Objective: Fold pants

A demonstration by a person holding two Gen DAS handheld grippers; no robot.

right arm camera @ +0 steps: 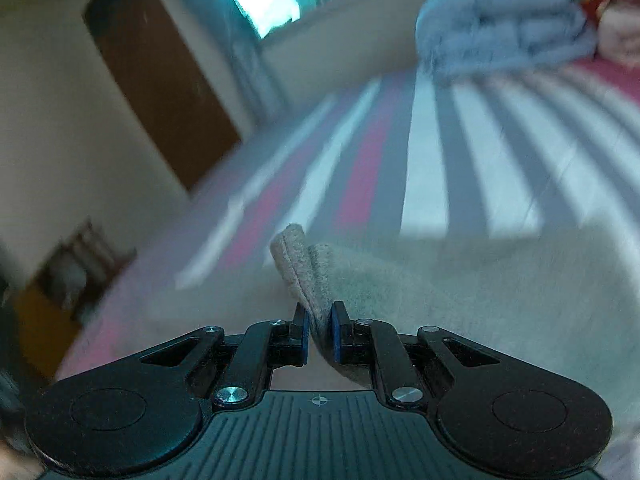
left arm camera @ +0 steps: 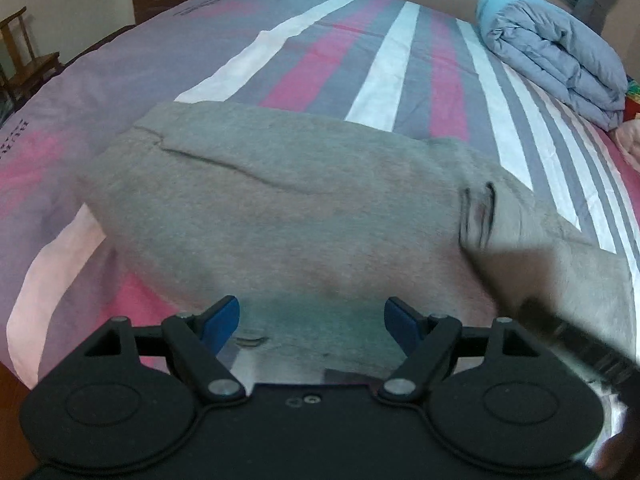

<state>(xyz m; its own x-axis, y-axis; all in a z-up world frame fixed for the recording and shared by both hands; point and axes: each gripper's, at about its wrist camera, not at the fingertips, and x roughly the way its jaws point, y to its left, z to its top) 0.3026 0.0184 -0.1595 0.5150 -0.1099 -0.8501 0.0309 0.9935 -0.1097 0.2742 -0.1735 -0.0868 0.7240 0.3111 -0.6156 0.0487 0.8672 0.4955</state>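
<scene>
Grey sweatpants [left arm camera: 304,216] lie spread on the striped bed, waist part near me. My left gripper [left arm camera: 312,320] is open, its blue pads just above the near edge of the pants, holding nothing. My right gripper [right arm camera: 319,336] is shut on a hemmed edge of the grey pants [right arm camera: 298,264], which stands up between the pads; the rest of the cloth [right arm camera: 480,288] trails to the right. The right view is motion-blurred. A dark blurred part of the right gripper [left arm camera: 568,328] shows at the right of the left wrist view.
The bed sheet [left arm camera: 360,60] has pink, grey and white stripes. A folded blue-grey quilt [left arm camera: 552,56] lies at the far right, also in the right wrist view [right arm camera: 500,20]. A wooden chair [left arm camera: 24,60] stands left of the bed. A brown door [right arm camera: 160,80] is in the wall.
</scene>
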